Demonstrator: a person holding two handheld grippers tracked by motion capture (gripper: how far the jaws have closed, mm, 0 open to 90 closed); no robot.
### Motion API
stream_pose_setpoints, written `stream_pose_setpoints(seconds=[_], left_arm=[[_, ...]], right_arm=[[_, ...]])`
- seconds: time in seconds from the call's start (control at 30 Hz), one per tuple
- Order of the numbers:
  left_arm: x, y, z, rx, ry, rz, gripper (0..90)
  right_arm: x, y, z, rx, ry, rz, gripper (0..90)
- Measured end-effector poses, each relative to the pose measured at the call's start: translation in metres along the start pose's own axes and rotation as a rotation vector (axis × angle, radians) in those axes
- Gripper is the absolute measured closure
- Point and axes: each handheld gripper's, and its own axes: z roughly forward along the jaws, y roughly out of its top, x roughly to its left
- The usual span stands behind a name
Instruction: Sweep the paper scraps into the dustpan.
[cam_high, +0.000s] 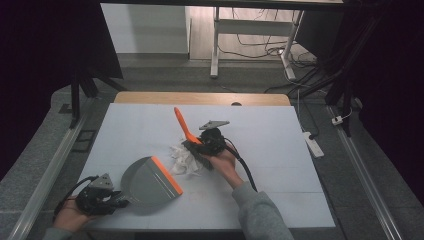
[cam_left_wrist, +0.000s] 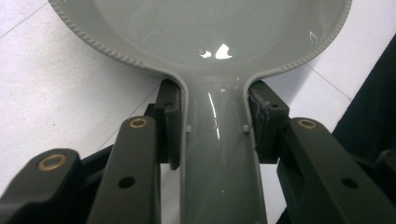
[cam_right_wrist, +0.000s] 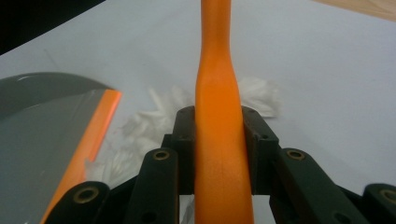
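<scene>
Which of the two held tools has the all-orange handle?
The brush in the right gripper; the grey dustpan in the left gripper has a grey handle.

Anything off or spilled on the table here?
A loose heap of crumpled white paper lies on the table sheet by the dustpan's orange lip, at the brush; that is the mess being swept. Nothing else stands out.

Your left gripper and right gripper are black, each topped by a grey three-cornered plate. Brass-ringed pivots and small screw holes mark the jaw links. Black cables trail back. Your right sleeve is grey.
</scene>
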Motion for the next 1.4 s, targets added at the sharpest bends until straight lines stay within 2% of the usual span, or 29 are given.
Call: stream_pose_setpoints(seconds=[0.13,0.2,0.23,0.27,0.3,0.37,0.5,0.63,1.0,1.2,1.4], left_arm=[[0.0,0.0,0.0,0.001,-0.001,0.0,61.9],[0.0,0.0,0.0,-0.001,-0.001,-0.001,61.9],[0.0,0.0,0.0,0.001,-0.001,0.0,61.9],[0.0,0.0,0.0,0.0,-0.001,-0.001,62.0],[0.0,0.0,0.0,0.0,-0.001,0.0,62.0],[0.0,0.0,0.0,0.0,-0.002,0.0,61.9],[0.0,0.0,0.0,0.0,-0.002,-0.001,61.9],[0.0,0.0,0.0,0.002,-0.001,0.002,61.9],[0.0,0.0,0.0,-0.001,0.0,0.0,61.9],[0.0,0.0,-0.001,0.0,0.0,0.0,61.9],[0.0,0.0,0.0,0.001,0.0,0.002,61.9]], right_arm=[[0.016,0.0,0.002,-0.003,0.067,0.0,70.3],[0.031,0.001,0.005,-0.003,0.107,-0.024,70.3],[0.031,0.001,0.005,-0.003,0.107,-0.024,70.3],[0.04,0.002,0.006,-0.002,0.136,-0.039,70.3],[0.04,0.002,0.006,-0.002,0.136,-0.039,70.3],[0.051,0.004,0.005,-0.006,0.166,-0.059,70.3],[0.056,0.007,-0.001,-0.017,0.173,-0.075,70.3],[0.049,0.01,-0.011,-0.043,0.155,-0.066,70.3],[0.015,0.014,-0.032,-0.109,0.074,-0.009,70.3],[0.006,0.014,-0.034,-0.118,0.059,0.011,70.3],[-0.001,0.014,-0.033,-0.122,0.035,0.011,70.3]])
